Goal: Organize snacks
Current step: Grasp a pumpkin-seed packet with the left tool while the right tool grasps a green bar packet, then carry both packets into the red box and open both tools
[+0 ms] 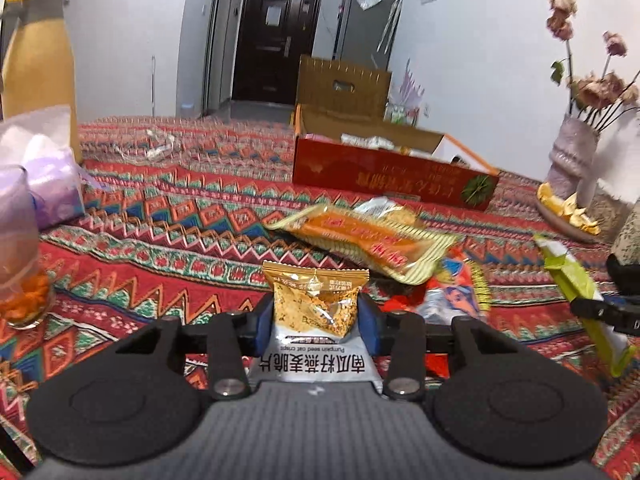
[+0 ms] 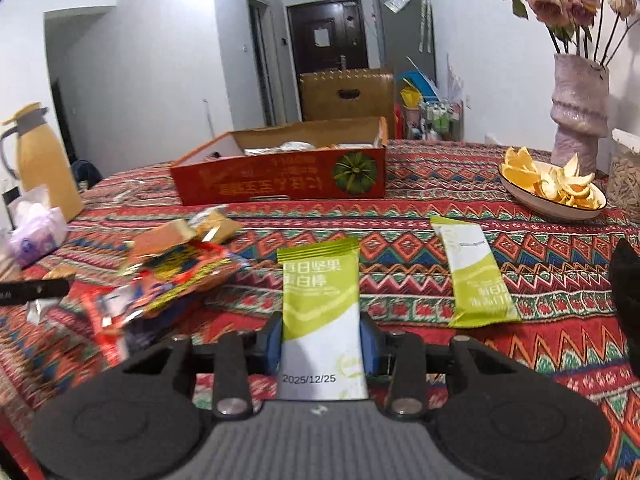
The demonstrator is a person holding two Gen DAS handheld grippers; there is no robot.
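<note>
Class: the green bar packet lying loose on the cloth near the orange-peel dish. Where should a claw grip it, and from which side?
Grip the green bar packet across its narrow width, mid-length, coming from above: it lies flat and is long, so its long edges offer the pads parallel sides.

Table under a red patterned cloth (image 2: 440, 200). On it: open red box (image 2: 280, 180) at 12, snack wrapper pile (image 2: 172, 268) at 9, green bar packet (image 2: 476, 276) at 3, peel dish (image 2: 552, 192) and vase (image 2: 578, 112) at 2, yellow jug (image 2: 44, 160) and tissue pack (image 2: 36, 232) at 10.
</note>
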